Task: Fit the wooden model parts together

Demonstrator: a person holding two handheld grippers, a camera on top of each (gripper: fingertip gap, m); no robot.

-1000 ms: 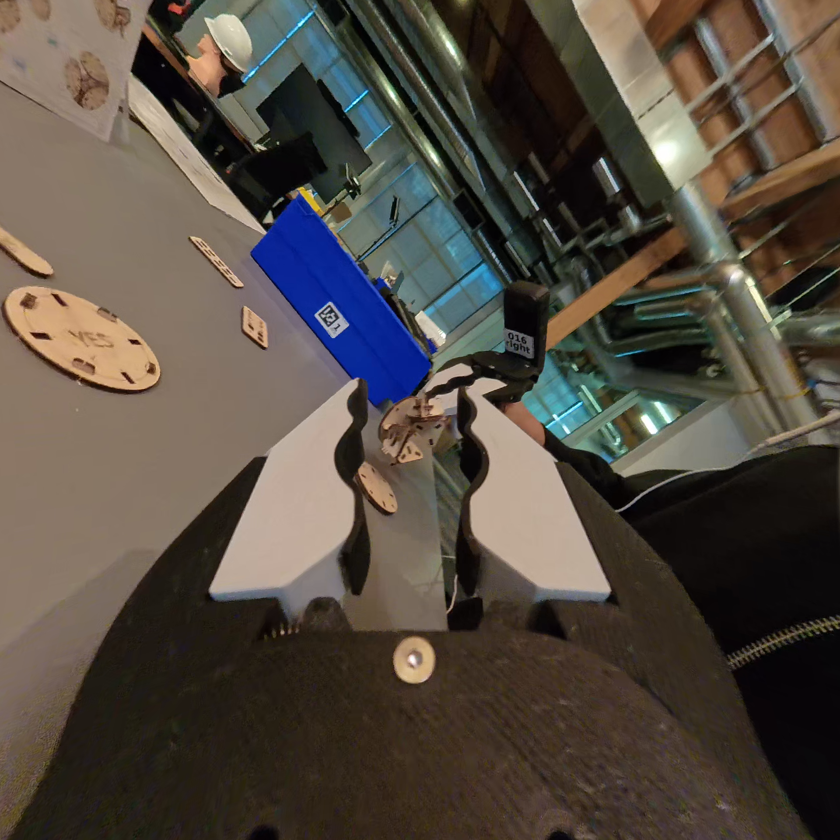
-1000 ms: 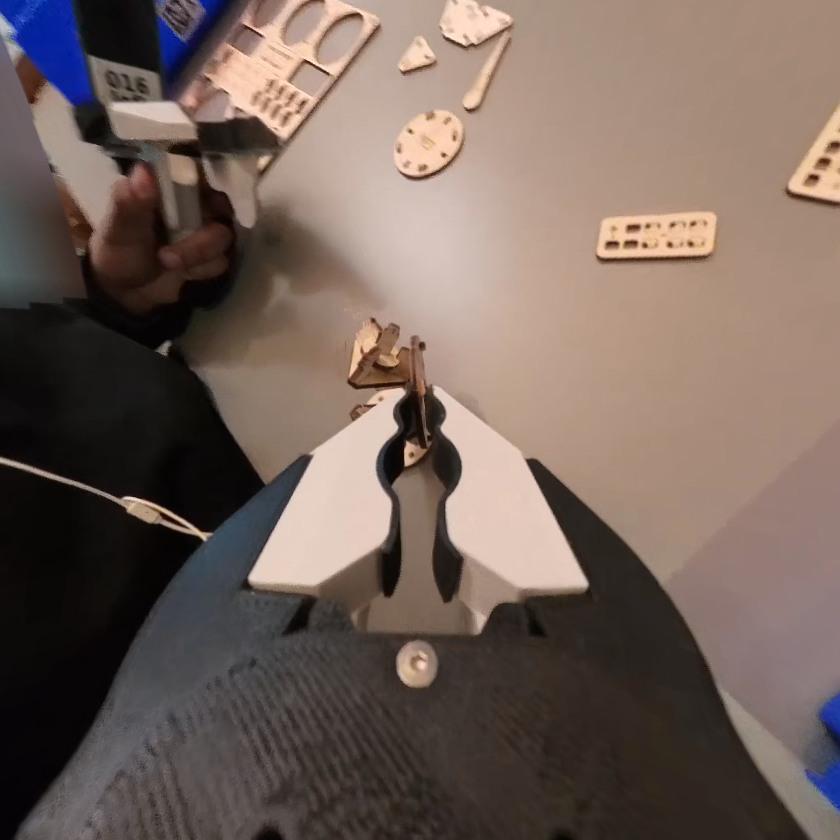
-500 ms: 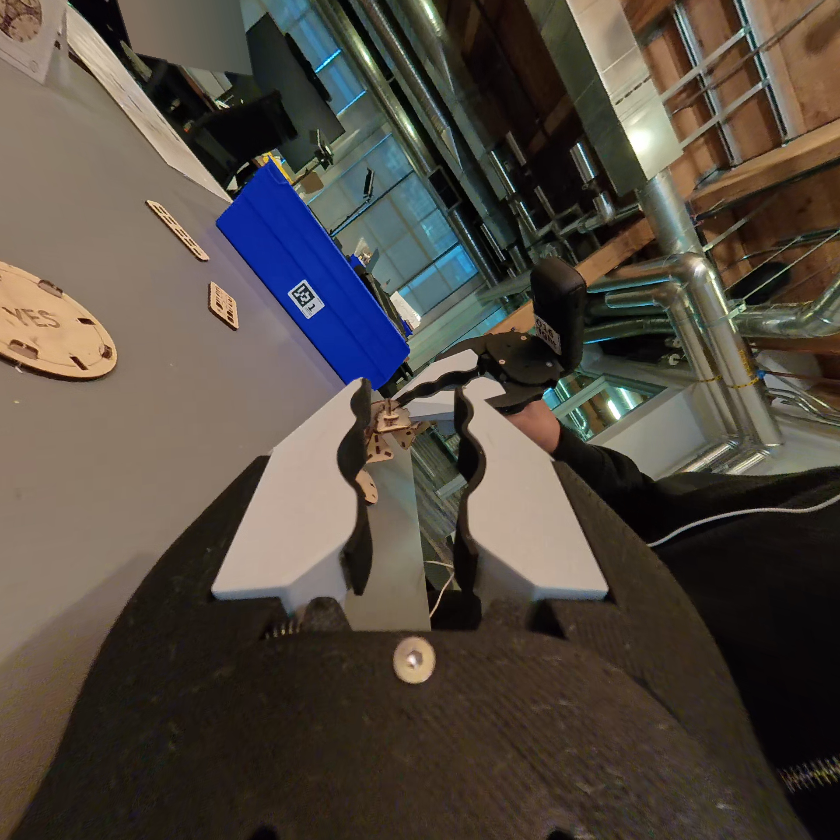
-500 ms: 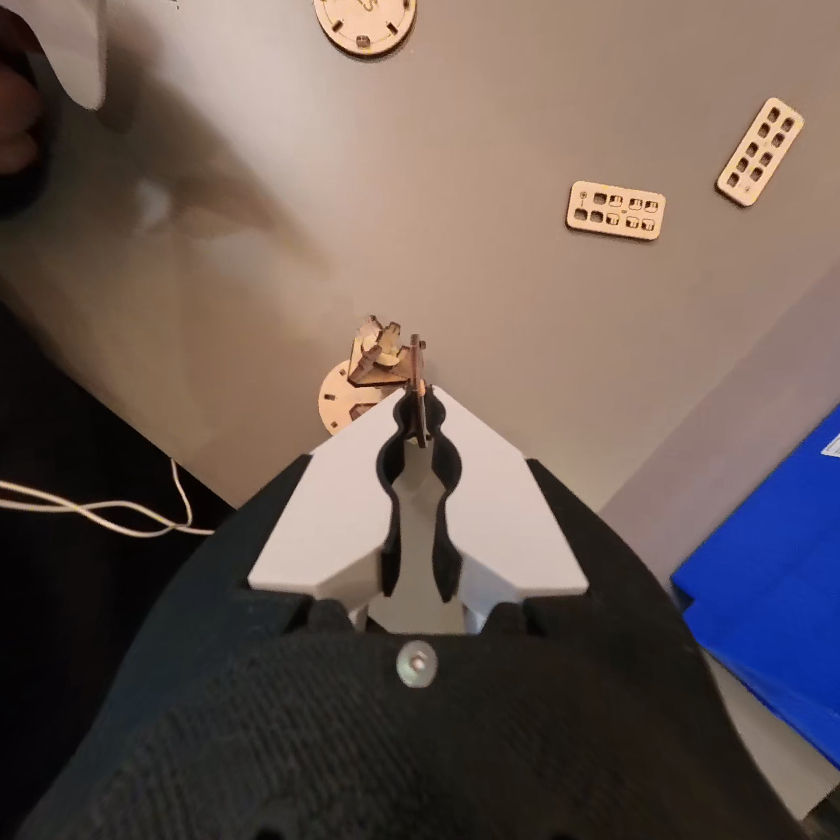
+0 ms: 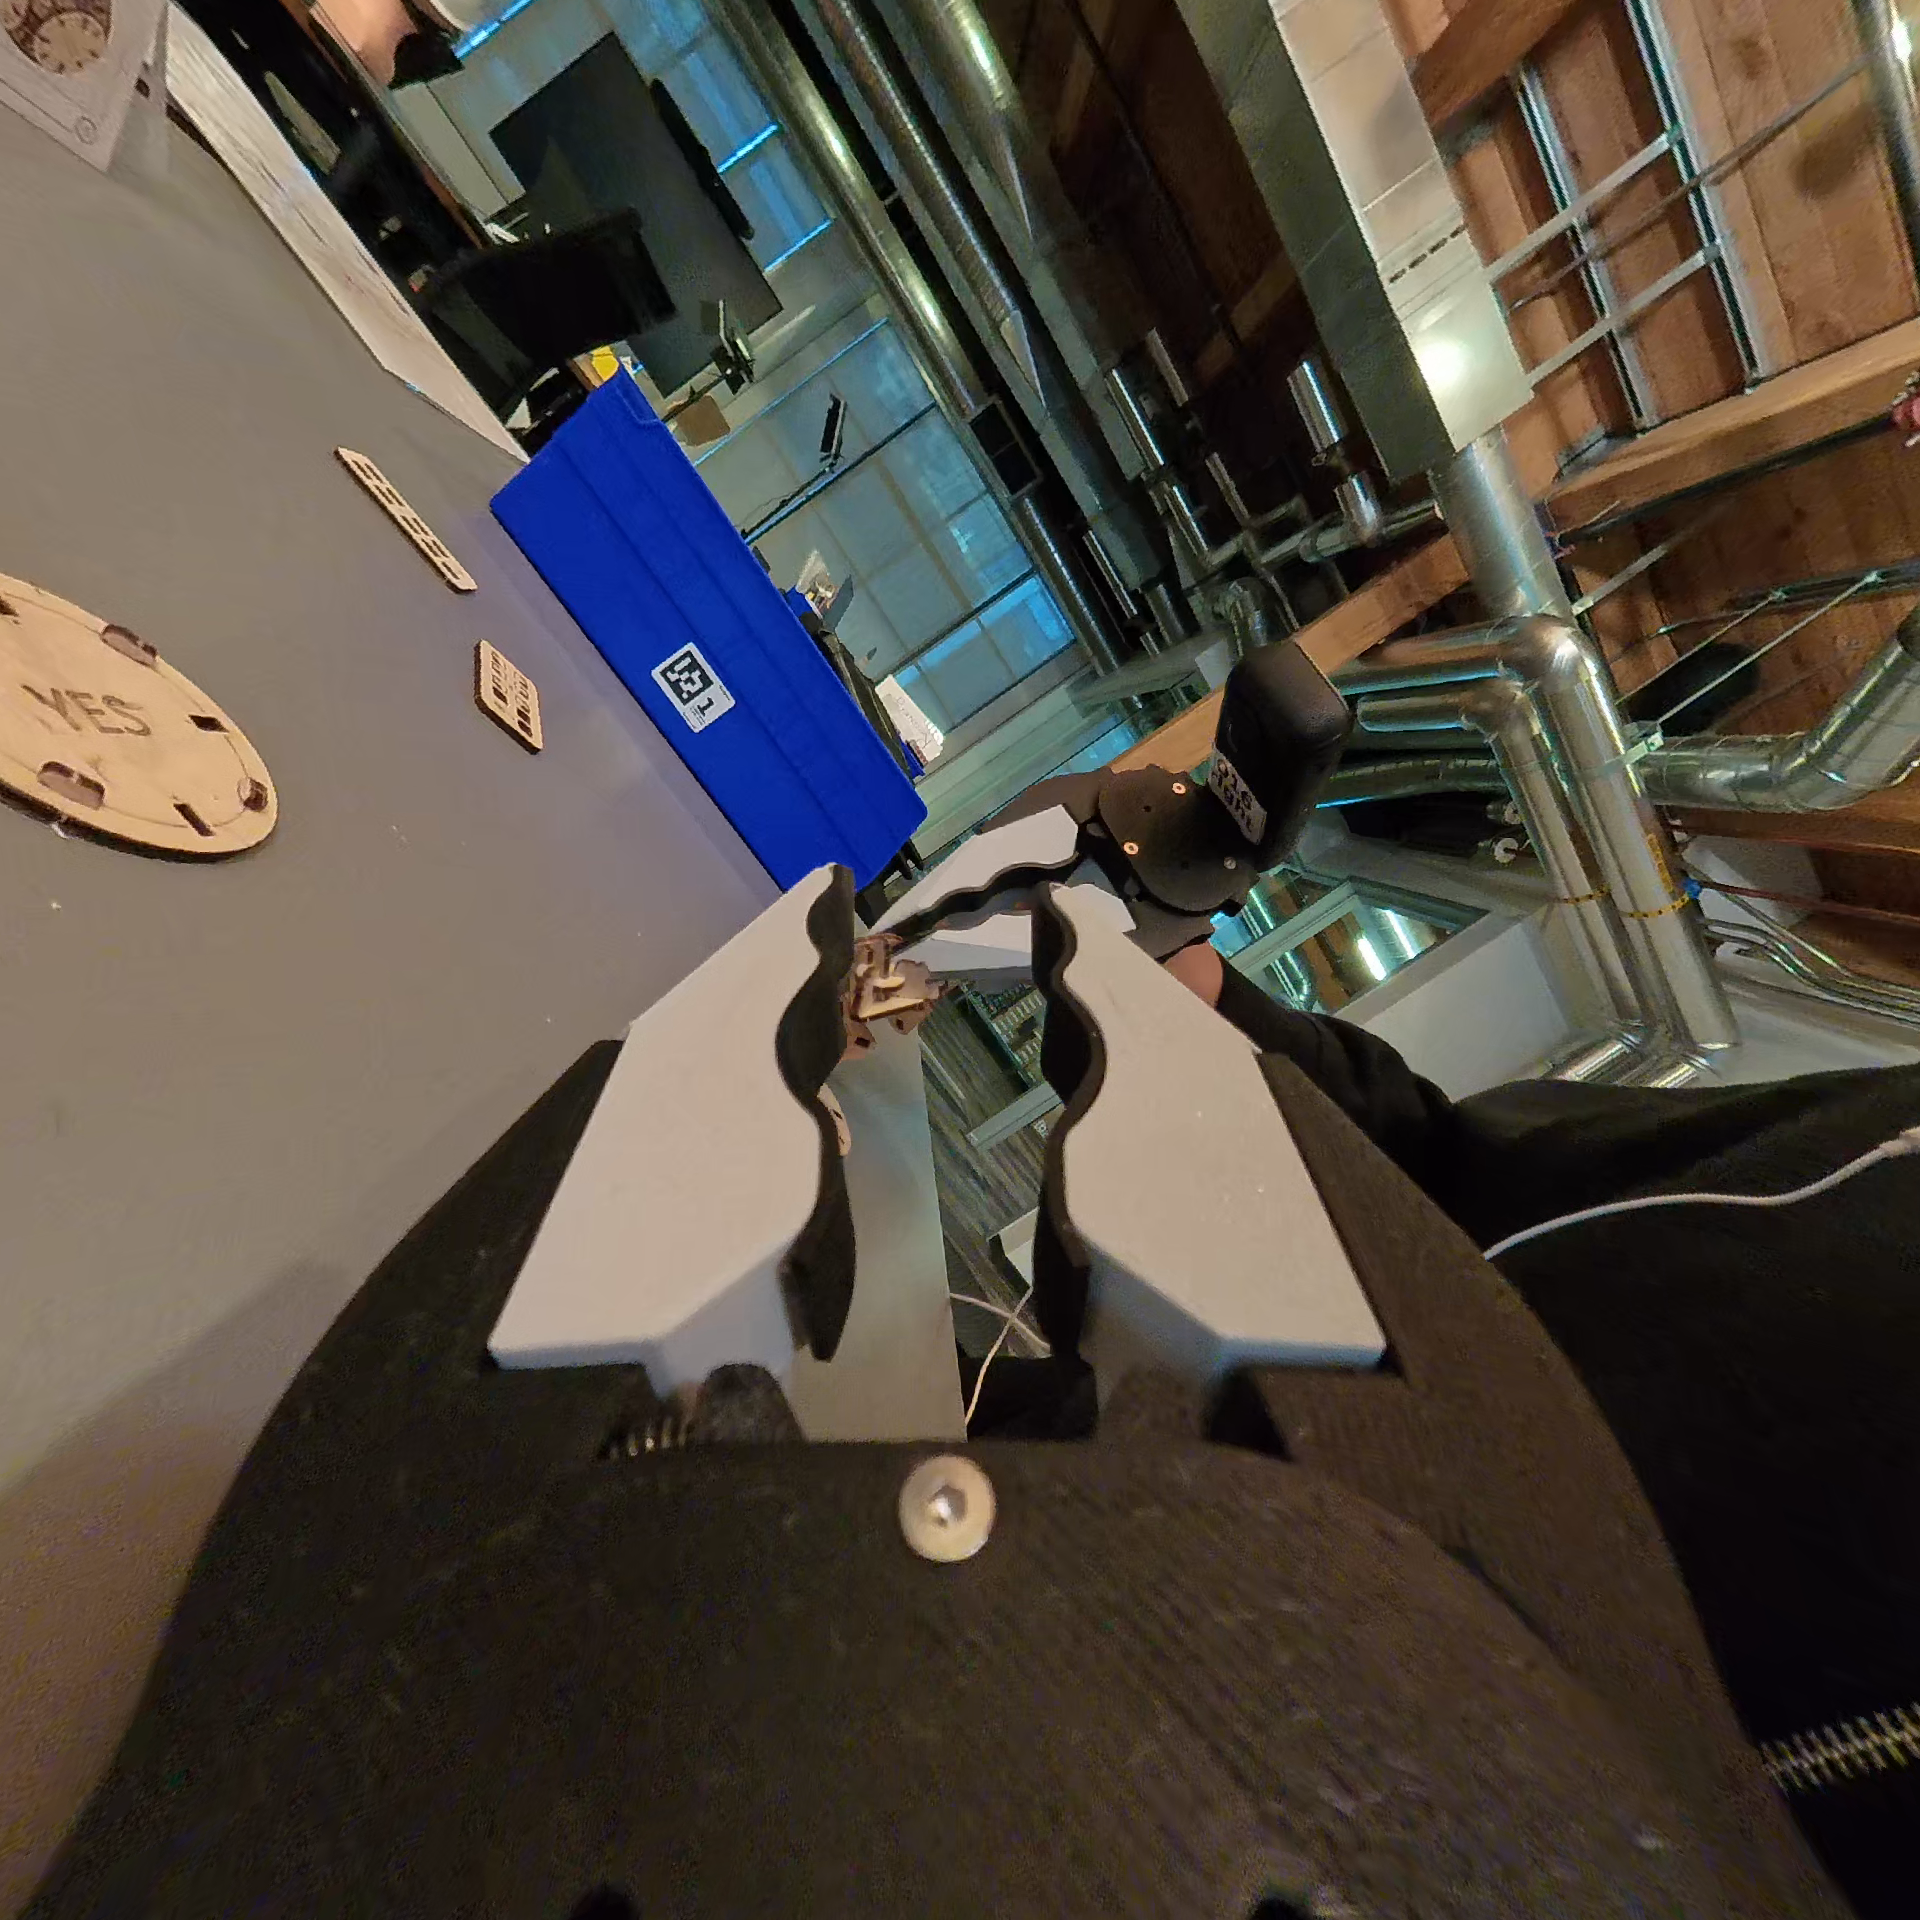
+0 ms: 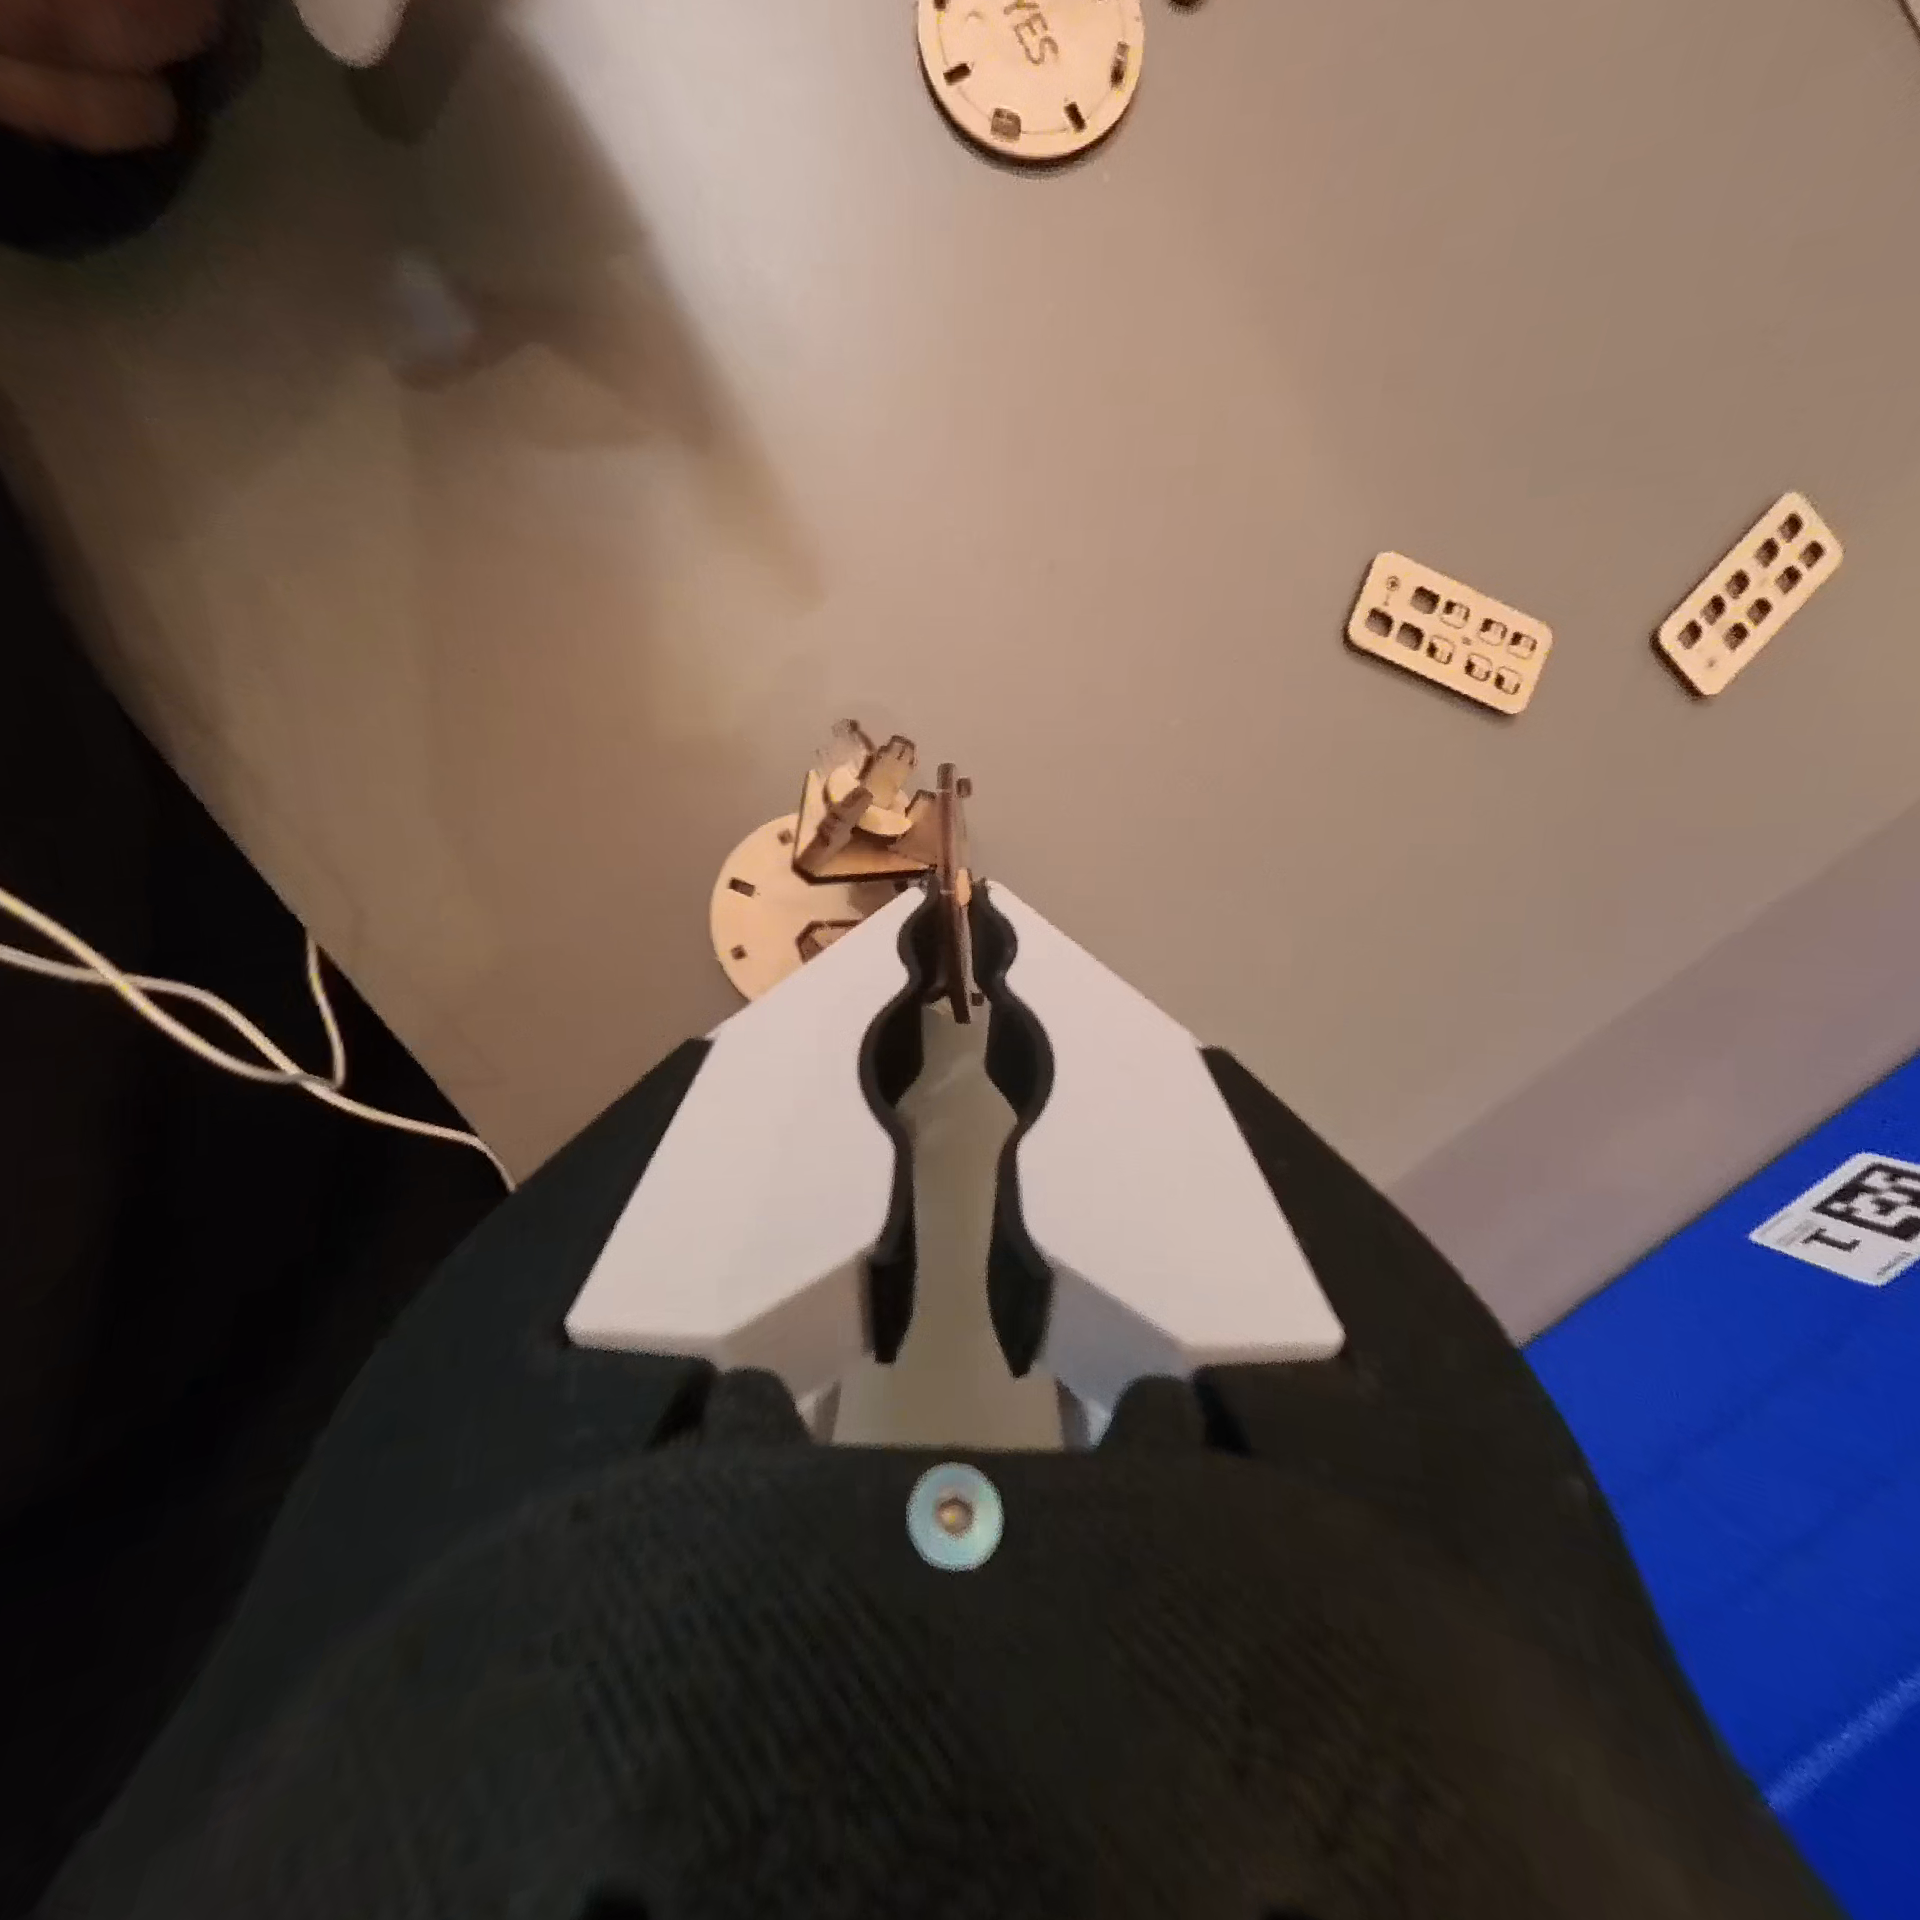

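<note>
My right gripper (image 6: 951, 894) is shut on the thin upright plate (image 6: 948, 831) of a small wooden assembly (image 6: 862, 821). It holds it just above a small slotted wooden disc (image 6: 769, 914) lying on the grey table (image 6: 1247, 364). In the left wrist view my left gripper (image 5: 940, 904) is open. The same assembly (image 5: 883, 992) sits between its fingers, close against the left pad and clear of the right pad. The right gripper's fingers (image 5: 997, 883) reach in from beyond. The small disc (image 5: 840, 1132) peeks out behind the left finger.
A large wooden disc (image 6: 1029, 73) and two slotted rectangular plates (image 6: 1449, 634) (image 6: 1745, 592) lie farther out on the table. A blue bin (image 6: 1766, 1455) stands at the right edge. A white cable (image 6: 208, 1018) hangs at the left. A hand (image 6: 83, 83) shows top left.
The left gripper's fingers have closed in a little, and the assembly now lies nearer its left pad. The right gripper kept its grip while its view swung right; the left gripper slid out at top left.
</note>
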